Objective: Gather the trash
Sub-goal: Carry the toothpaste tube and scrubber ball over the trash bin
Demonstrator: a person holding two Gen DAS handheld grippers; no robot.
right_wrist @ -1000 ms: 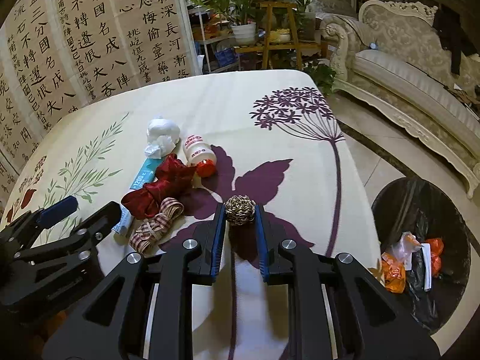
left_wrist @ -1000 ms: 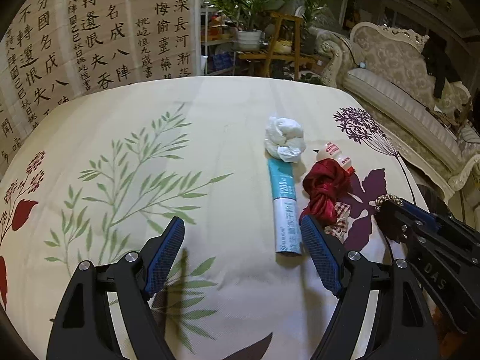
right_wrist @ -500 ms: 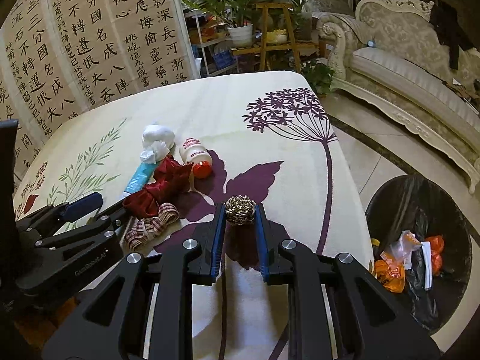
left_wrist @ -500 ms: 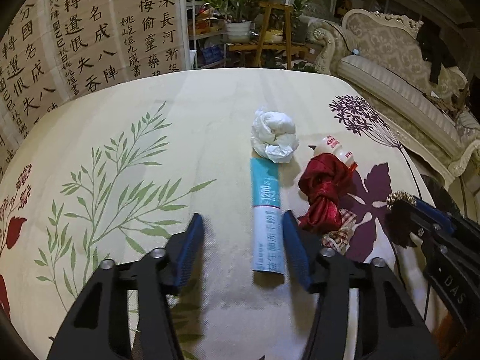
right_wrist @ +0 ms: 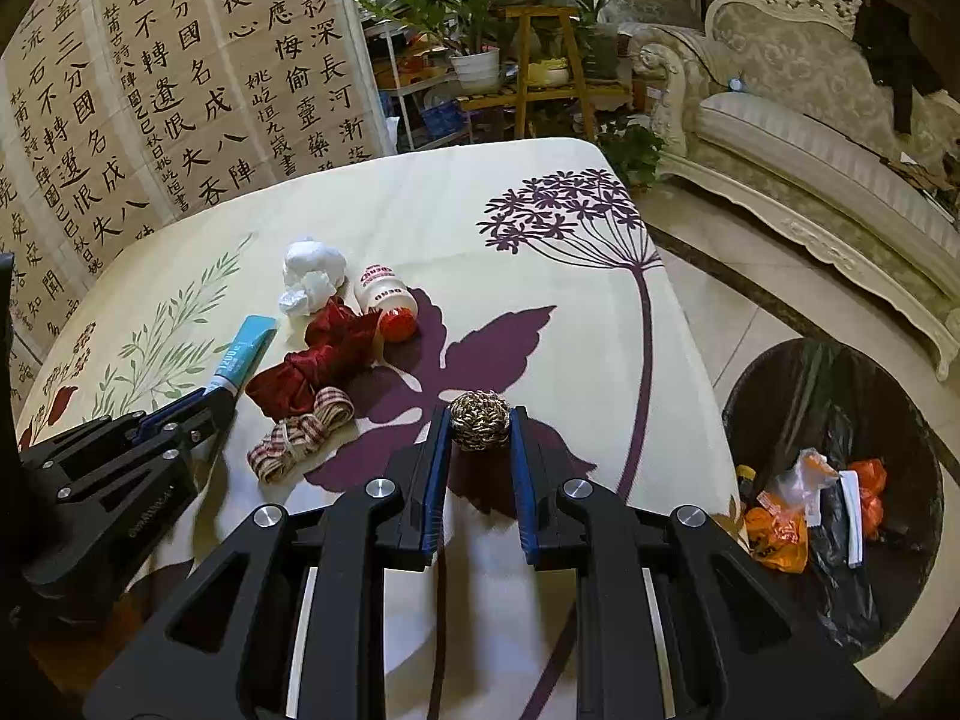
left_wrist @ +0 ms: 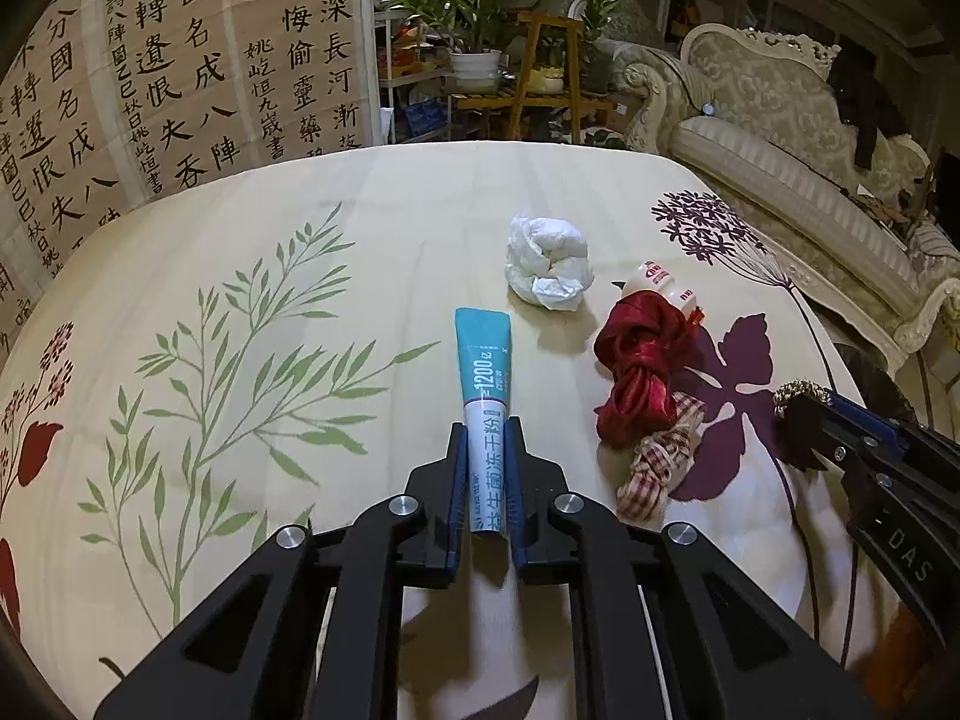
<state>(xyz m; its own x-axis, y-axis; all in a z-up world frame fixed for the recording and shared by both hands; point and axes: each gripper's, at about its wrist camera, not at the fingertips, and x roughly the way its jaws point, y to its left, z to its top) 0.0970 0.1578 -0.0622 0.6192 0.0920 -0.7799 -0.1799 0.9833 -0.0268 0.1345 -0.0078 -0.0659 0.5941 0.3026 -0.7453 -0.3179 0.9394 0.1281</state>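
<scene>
My left gripper [left_wrist: 485,426] is shut on the white lower end of a teal-and-white tube [left_wrist: 483,360], which lies on the flowered tablecloth [left_wrist: 240,276]. The same tube [right_wrist: 243,354] shows in the right wrist view, with the left gripper [right_wrist: 210,399] clamped on it. My right gripper [right_wrist: 480,414] is shut on a golden wire scouring ball [right_wrist: 479,420] just above the cloth. To the tube's right lie a crumpled white tissue [left_wrist: 549,270], a red ribbon bundle [left_wrist: 639,369], a checked ribbon [left_wrist: 657,462] and a small white bottle with a red cap [right_wrist: 384,300].
A black-lined trash bin [right_wrist: 840,480] with orange wrappers stands on the floor right of the table. An ornate sofa [right_wrist: 810,138] is beyond it. A calligraphy screen [left_wrist: 150,72] and potted plants [left_wrist: 474,30] stand behind the table.
The left gripper's jaws have closed from wide open onto the tube's near end. The right gripper has kept still, holding the scouring ball.
</scene>
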